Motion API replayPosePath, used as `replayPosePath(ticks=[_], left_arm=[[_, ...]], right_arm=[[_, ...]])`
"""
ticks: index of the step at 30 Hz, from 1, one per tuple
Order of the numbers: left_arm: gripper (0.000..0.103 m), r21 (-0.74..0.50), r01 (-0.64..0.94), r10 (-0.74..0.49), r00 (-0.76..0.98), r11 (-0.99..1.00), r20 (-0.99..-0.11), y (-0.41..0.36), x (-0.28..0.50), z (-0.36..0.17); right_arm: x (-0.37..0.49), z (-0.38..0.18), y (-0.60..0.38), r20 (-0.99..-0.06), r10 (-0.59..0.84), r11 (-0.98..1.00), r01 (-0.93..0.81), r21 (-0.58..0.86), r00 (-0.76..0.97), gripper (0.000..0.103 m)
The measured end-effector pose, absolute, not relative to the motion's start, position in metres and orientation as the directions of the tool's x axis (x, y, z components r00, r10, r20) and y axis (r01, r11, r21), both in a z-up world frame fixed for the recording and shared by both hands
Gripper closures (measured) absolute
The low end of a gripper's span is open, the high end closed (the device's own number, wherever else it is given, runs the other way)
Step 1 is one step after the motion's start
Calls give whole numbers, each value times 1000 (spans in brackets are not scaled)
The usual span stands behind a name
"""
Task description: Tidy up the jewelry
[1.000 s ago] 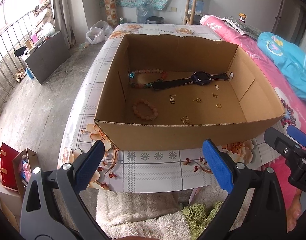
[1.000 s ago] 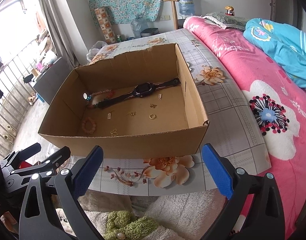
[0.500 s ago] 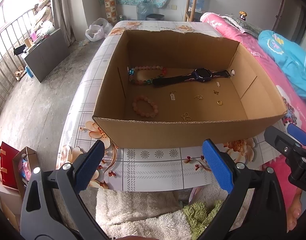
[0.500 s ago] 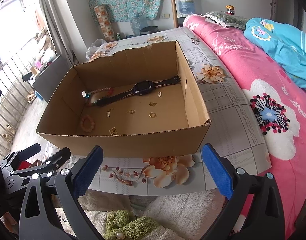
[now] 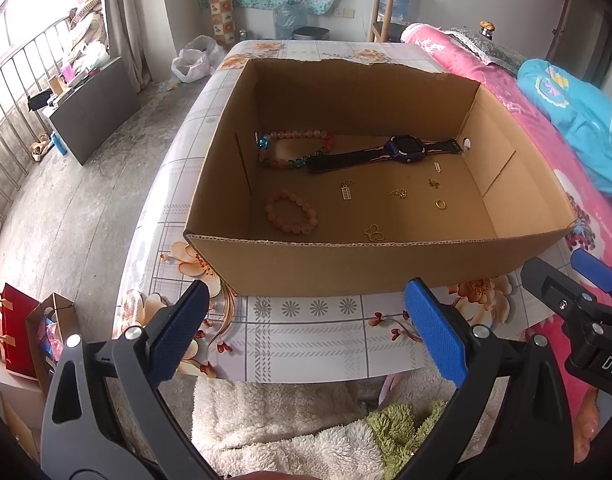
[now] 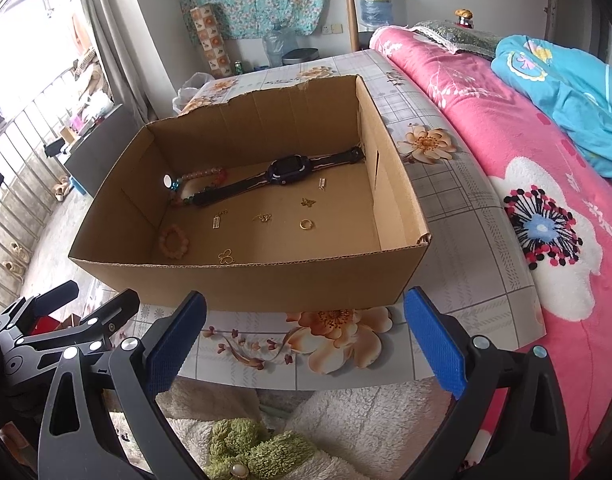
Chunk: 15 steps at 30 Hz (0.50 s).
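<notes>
Floral tablecloth carries an open box [image 5: 346, 268] beside a pink bed; inside lie a watch [image 5: 402, 149], bead strands [image 5: 294, 152] and small gold pieces [image 5: 440, 204], spread apart so each is reachable. Left gripper [image 5: 306, 332] and right gripper [image 6: 306, 332] hang gaping, empty, short of the box

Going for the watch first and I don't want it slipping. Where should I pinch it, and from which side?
Grip the watch at its dark case, probably from straight above, fingers closing across the narrow width. It lies flat and diagonal on the box floor, so the walls block a side approach. The case is the thickest part; the strap's left end lies against the bead necklace. Both grippers are open.
</notes>
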<state>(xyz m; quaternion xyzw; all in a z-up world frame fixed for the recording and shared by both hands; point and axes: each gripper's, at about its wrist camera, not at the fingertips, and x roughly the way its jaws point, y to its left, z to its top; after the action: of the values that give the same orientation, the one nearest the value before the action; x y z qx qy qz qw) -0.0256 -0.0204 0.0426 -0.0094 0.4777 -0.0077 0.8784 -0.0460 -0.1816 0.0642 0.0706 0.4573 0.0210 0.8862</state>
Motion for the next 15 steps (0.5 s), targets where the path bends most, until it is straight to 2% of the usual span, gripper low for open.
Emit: replayPosePath(ticks=[15], left_arm=[[8, -20, 8, -21, 544, 1000, -839, -23, -26, 42]], right_arm=[[-46, 65, -182, -805, 107, 988, 26, 150, 583, 7]])
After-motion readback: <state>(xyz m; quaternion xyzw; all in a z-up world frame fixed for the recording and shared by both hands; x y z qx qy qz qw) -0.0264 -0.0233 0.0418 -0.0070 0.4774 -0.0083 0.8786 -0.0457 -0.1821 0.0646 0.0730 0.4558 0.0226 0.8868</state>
